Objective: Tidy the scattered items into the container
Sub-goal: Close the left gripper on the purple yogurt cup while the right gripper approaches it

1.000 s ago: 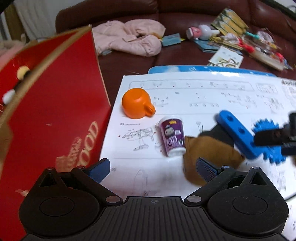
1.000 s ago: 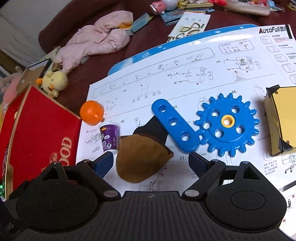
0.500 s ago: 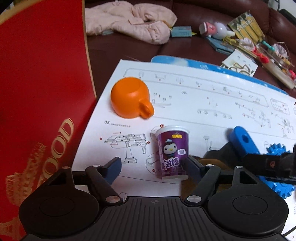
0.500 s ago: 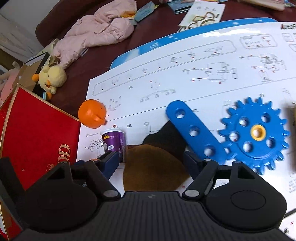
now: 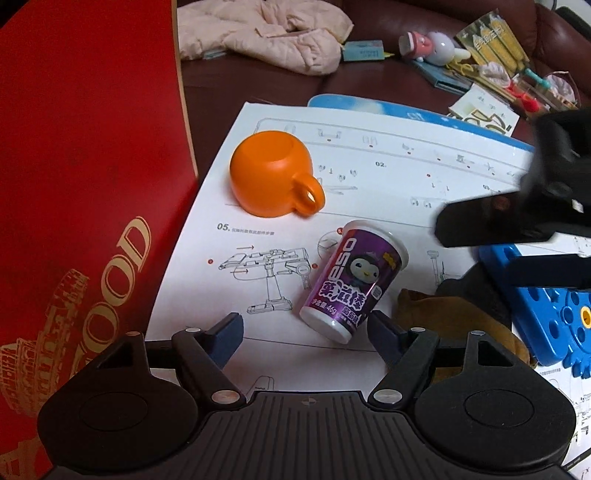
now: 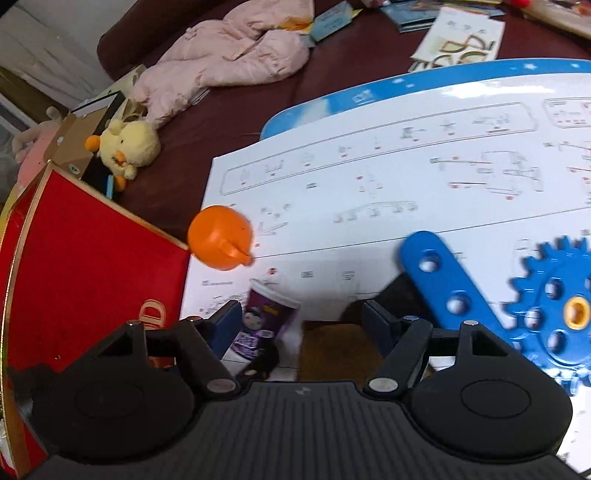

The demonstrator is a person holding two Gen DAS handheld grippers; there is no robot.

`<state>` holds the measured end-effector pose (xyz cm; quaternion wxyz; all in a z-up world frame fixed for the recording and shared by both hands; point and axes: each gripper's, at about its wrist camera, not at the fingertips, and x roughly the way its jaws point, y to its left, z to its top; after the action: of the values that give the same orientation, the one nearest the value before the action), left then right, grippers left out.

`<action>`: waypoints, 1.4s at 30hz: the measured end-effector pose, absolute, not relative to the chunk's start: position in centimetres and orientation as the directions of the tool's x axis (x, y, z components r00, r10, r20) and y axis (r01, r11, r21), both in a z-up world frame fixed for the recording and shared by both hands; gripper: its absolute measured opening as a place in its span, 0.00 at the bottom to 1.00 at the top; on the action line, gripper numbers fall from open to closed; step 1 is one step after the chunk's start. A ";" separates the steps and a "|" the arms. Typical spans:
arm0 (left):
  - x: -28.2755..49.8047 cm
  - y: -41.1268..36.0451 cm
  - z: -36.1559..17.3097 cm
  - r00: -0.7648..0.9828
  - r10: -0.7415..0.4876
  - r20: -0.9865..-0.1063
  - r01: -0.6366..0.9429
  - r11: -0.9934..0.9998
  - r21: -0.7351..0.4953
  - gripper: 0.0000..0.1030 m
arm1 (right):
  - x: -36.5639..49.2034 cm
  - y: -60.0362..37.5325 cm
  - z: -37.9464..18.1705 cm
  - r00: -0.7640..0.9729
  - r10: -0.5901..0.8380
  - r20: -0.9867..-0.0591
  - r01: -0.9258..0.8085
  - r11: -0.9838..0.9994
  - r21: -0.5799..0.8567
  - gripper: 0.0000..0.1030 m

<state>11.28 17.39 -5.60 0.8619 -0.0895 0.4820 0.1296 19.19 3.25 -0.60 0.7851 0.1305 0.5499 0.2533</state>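
Note:
A purple snack cup lies tilted on a white instruction sheet, just ahead of my open left gripper, nearer its right finger. An upturned orange cup sits beyond it. A brown pouch lies to the right, beside a blue bar and blue gear. The red box stands at the left. My right gripper is open above the brown pouch, with the purple cup by its left finger. The orange cup, blue bar and gear show ahead.
A pink jacket and toys and booklets lie on the dark sofa behind. A yellow plush duck sits by a cardboard box behind the red box. The right gripper's black arm crosses the left view.
Both grippers moved forward and lower. The left one swung toward the purple cup, which now leans over. The right one closed in over the brown pouch.

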 end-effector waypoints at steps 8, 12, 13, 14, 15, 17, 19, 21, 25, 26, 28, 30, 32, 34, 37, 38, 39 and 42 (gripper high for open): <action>11.4 17.6 -5.7 0.520 0.128 -0.844 -0.272 0.962 -0.022 0.79 | 20.3 6.2 -2.6 0.197 0.563 -0.803 -0.243 0.821 0.516 0.67; 11.7 17.8 -6.2 0.515 0.117 -0.849 -0.253 0.967 -0.021 0.72 | 20.4 7.0 -4.2 0.142 0.572 -0.808 -0.231 0.813 0.535 0.43; 11.8 17.8 -6.4 0.511 0.105 -0.853 -0.247 0.969 -0.028 0.63 | 20.3 7.0 -4.5 0.136 0.575 -0.807 -0.226 0.811 0.540 0.41; 11.8 17.8 -6.5 0.511 0.097 -0.854 -0.240 0.970 -0.033 0.59 | 20.2 6.9 -4.7 0.134 0.584 -0.801 -0.220 0.806 0.550 0.40; 11.7 17.6 -6.5 0.516 0.104 -0.850 -0.233 0.972 -0.023 0.54 | 20.2 6.8 -4.8 0.134 0.591 -0.796 -0.215 0.801 0.559 0.38; 11.7 17.3 -6.4 0.517 0.101 -0.850 -0.215 0.976 -0.015 0.45 | 20.0 6.7 -4.6 0.133 0.597 -0.791 -0.219 0.797 0.564 0.33; 11.7 17.0 -6.3 0.515 0.093 -0.852 -0.207 0.978 -0.019 0.42 | 19.9 6.7 -4.5 0.134 0.594 -0.793 -0.224 0.798 0.560 0.31; 11.6 16.8 -6.3 0.511 0.089 -0.855 -0.203 0.979 -0.019 0.41 | 19.8 6.4 -4.5 0.132 0.591 -0.796 -0.221 0.800 0.558 0.29; 11.3 16.4 -6.1 0.509 0.070 -0.858 -0.185 0.982 -0.030 0.41 | 19.5 6.0 -4.8 0.112 0.578 -0.809 -0.209 0.809 0.549 0.21; 11.3 16.3 -6.1 0.509 0.061 -0.859 -0.178 0.983 -0.036 0.32 | 19.4 6.0 -5.0 0.106 0.569 -0.816 -0.205 0.815 0.542 0.21; 11.0 16.1 -6.1 0.507 0.040 -0.861 -0.163 0.985 -0.051 0.18 | 19.1 5.7 -5.5 0.089 0.562 -0.822 -0.188 0.820 0.540 0.20; 10.8 16.2 -6.2 0.503 0.025 -0.864 -0.164 0.984 -0.067 0.18 | 18.8 5.2 -5.7 0.081 0.569 -0.819 -0.175 0.817 0.550 0.20; 10.4 16.6 -6.2 0.502 0.015 -0.865 -0.182 0.979 -0.089 0.22 | 18.7 4.7 -5.3 0.089 0.578 -0.811 -0.173 0.811 0.559 0.20; 10.2 17.3 -6.2 0.500 0.018 -0.866 -0.202 0.975 -0.096 0.39 | 18.6 4.1 -4.8 0.109 0.575 -0.811 -0.186 0.813 0.552 0.22; 9.7 17.7 -5.7 0.511 0.057 -0.858 -0.225 0.972 -0.069 0.53 | 18.9 3.5 -4.2 0.128 0.579 -0.805 -0.179 0.812 0.555 0.22; 9.6 17.7 -5.4 0.517 0.060 -0.854 -0.230 0.971 -0.070 0.62 | 19.0 3.5 -4.2 0.129 0.585 -0.801 -0.172 0.808 0.563 0.28; 9.5 17.6 -5.1 0.525 0.066 -0.849 -0.231 0.971 -0.067 0.65 | 19.2 3.4 -4.1 0.132 0.594 -0.793 -0.166 0.802 0.573 0.39; 10.3 17.6 -4.6 0.539 0.107 -0.835 -0.231 0.973 -0.024 0.69 | 19.8 3.9 -3.8 0.152 0.609 -0.778 -0.174 0.791 0.586 0.48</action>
<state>10.33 17.56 -4.61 0.8748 -0.0660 0.4700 0.0968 19.78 3.94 -3.79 0.7366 0.1831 0.5942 0.2660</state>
